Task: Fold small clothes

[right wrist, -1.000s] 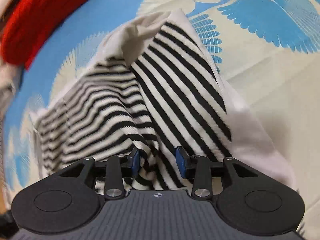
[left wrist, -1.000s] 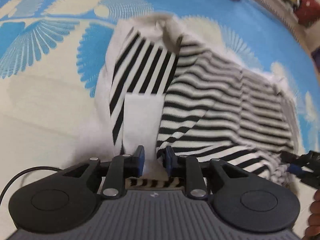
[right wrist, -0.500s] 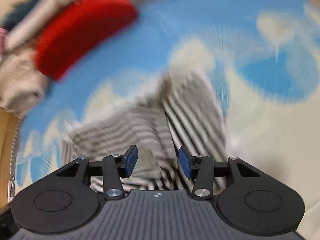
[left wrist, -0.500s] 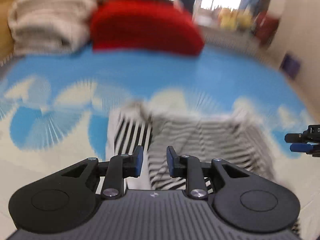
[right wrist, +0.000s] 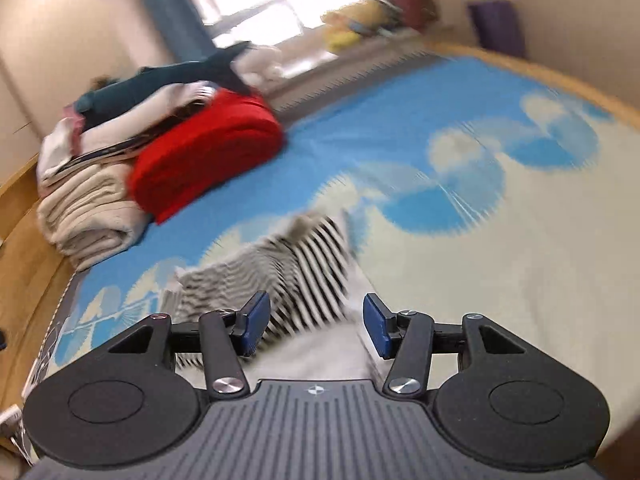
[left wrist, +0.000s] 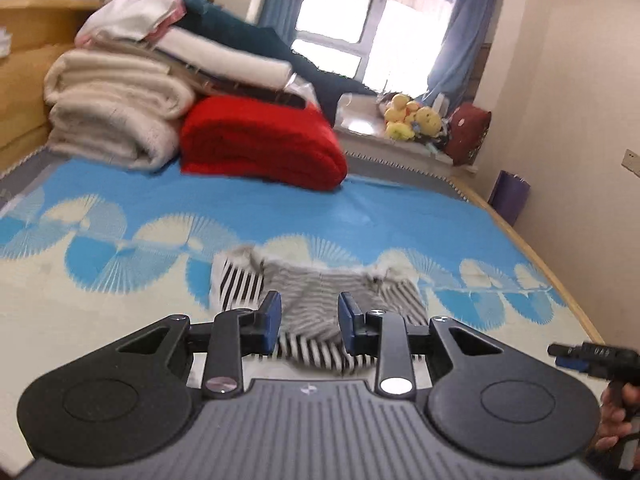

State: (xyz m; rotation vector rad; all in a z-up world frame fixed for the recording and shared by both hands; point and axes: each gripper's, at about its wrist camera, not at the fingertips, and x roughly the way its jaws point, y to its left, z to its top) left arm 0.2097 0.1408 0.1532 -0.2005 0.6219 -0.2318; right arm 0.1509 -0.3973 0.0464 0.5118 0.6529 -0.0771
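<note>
A small black-and-white striped garment [left wrist: 316, 300] lies bunched on the blue and cream bedspread [left wrist: 120, 300], just beyond my left gripper [left wrist: 310, 322]. That gripper is open, empty and raised above the bed. In the right wrist view the same garment [right wrist: 280, 276] lies ahead of my right gripper [right wrist: 316, 326], which is open and empty, lifted off the cloth. The right gripper's tips also show at the lower right of the left wrist view [left wrist: 580, 358].
A folded red blanket [left wrist: 260, 144] and a stack of cream blankets [left wrist: 112, 112] with other bedding sit at the head of the bed. Plush toys [left wrist: 412, 118] lie on the window ledge. A purple bin [left wrist: 512, 196] stands by the right wall.
Both grippers have let go of the striped garment, lifted up and pulled back. The views now tilt up to show the room. The garment lies on the bed.
</note>
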